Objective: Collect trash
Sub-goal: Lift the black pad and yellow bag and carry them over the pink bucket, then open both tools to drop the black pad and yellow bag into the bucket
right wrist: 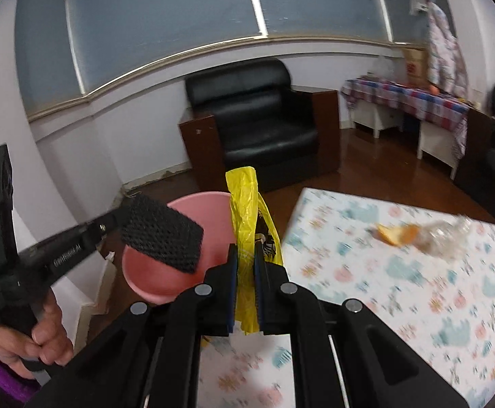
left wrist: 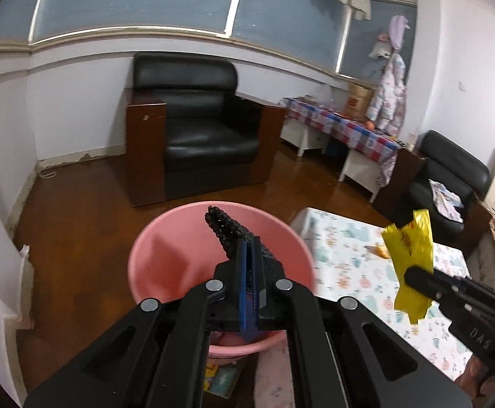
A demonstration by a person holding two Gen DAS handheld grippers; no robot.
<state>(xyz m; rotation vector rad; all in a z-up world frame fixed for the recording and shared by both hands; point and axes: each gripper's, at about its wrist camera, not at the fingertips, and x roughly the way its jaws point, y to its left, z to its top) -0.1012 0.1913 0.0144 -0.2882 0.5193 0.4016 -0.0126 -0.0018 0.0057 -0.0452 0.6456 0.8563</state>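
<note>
My left gripper (left wrist: 249, 265) is shut on the rim of a pink basin (left wrist: 165, 255) and holds it up beside the table; it also shows in the right wrist view (right wrist: 165, 238) over the basin (right wrist: 213, 234). My right gripper (right wrist: 245, 272) is shut on a yellow plastic bag (right wrist: 244, 210) and holds it above the table's left edge, just right of the basin. From the left wrist view the bag (left wrist: 410, 248) hangs in that gripper (left wrist: 417, 277). An orange peel (right wrist: 396, 233) and a crumpled clear plastic wrapper (right wrist: 447, 234) lie on the table.
The table (right wrist: 400, 289) has a white cloth with pastel prints. A black armchair (left wrist: 199, 125) stands behind on the wooden floor. A side table with a plaid cloth (left wrist: 346, 129) is at the right, with a second black chair (left wrist: 447, 176) beyond.
</note>
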